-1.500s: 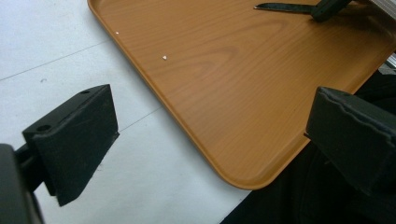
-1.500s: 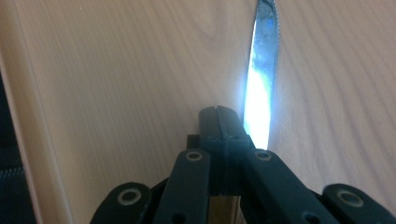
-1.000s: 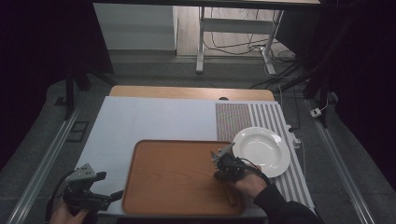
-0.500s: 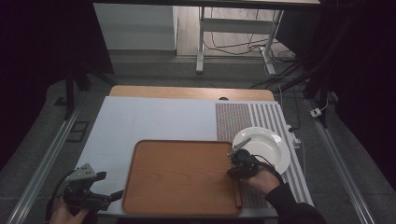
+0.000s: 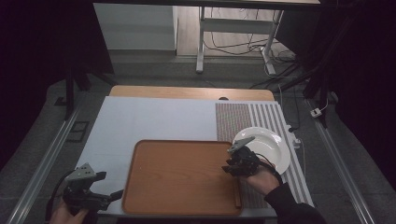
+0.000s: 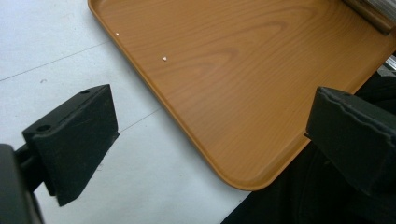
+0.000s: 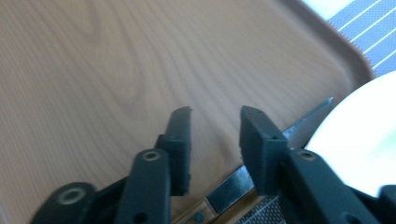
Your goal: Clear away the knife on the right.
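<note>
On wooden tray [image 5: 182, 177], no readable writing, knife [image 7: 299, 128] at edge

Table [image 5: 154, 121]: wooden tray [image 5: 182, 177], striped mat [image 5: 243, 116] on it.

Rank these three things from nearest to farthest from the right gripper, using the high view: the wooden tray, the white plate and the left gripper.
Measured from the right gripper:
1. Wooden tray: the gripper hangs over its right edge.
2. White plate: just to the right, on the striped mat; nearly as close as the tray.
3. Left gripper: far off at the table's lower left corner.
</note>
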Tool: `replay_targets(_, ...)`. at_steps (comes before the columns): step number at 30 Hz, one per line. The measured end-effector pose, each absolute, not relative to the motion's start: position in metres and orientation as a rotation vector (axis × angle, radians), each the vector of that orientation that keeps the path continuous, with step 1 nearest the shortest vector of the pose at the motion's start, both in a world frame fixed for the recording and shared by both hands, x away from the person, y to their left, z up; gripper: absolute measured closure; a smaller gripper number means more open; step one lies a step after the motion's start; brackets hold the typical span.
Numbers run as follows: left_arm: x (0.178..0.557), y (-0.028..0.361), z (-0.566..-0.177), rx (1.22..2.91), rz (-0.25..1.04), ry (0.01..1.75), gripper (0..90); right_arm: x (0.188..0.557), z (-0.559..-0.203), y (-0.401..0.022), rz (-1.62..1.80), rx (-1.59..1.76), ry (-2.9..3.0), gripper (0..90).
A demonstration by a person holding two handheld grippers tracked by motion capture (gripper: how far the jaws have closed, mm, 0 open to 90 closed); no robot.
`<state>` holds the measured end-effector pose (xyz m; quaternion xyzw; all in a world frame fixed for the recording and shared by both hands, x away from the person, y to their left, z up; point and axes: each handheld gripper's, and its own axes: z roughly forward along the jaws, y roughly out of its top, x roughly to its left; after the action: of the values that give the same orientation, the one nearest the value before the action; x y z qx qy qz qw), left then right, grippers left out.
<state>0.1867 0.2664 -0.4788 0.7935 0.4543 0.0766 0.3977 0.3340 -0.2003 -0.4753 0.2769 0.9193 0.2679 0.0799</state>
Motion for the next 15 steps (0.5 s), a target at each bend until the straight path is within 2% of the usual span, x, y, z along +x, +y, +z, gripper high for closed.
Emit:
replay_targets(5, 0.187, 0.266, -0.479, 2.008, 0.19, 1.151, 2.2, 0.33, -0.469, -0.2, 0.859, 0.828, 2.712, 50.1)
replay_targets(13, 0.187, 0.267, -0.479, 2.003, 0.188, 1.15, 2.2, 0.322, -0.462, -0.206, 0.937, 0.87, 2.662, 26.3)
replay_targets(15, 0.187, 0.267, -0.479, 2.004, 0.19, 1.151, 2.2, 0.32, -0.459, -0.209, 0.954, 0.887, 2.643, 23.0)
